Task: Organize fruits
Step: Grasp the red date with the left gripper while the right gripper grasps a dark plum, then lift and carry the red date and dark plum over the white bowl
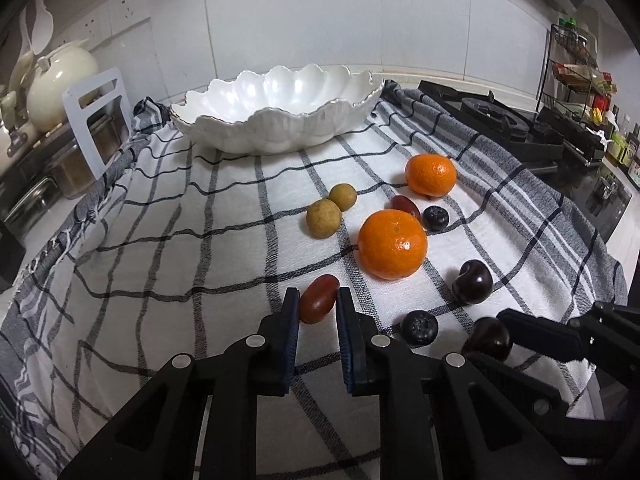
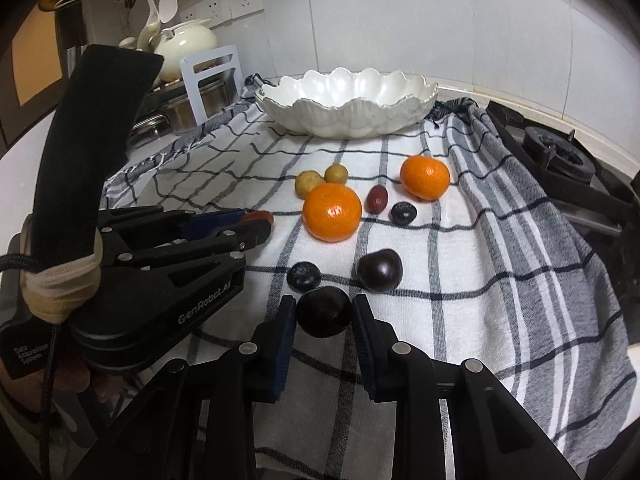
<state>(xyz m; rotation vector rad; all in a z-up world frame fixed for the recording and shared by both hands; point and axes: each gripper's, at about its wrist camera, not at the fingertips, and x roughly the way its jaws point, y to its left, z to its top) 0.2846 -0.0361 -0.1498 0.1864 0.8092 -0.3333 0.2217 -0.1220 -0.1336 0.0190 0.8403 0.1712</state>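
- Two grips are set at once. In the left wrist view, the left gripper (image 1: 318,300) has its jaws closed in on a small reddish oval fruit, probably a grape tomato (image 1: 318,298), which sits right between the blue pads at their tips. Its long axis runs forward and slightly right, roughly along the fingers, so the pads bear on its narrow sides.
- From these jaws the scalloped white bowl (image 1: 276,120) lies straight ahead, well apart, at the far end of the checked cloth (image 1: 180,220) on the bench. The nearer mandarin (image 1: 392,244) sits ahead and to the right.
- In the right wrist view, the right gripper (image 2: 324,314) has its jaws drawn in on a dark round plum (image 2: 324,311), centred between the pads, which look to touch both of its sides.
- A blueberry (image 2: 304,277) lies just beyond the left pad, a second plum (image 2: 379,270) just beyond the right.
- Here the bowl (image 2: 348,120) is again dead ahead; judging by eye, neither hand is clearly nearer.
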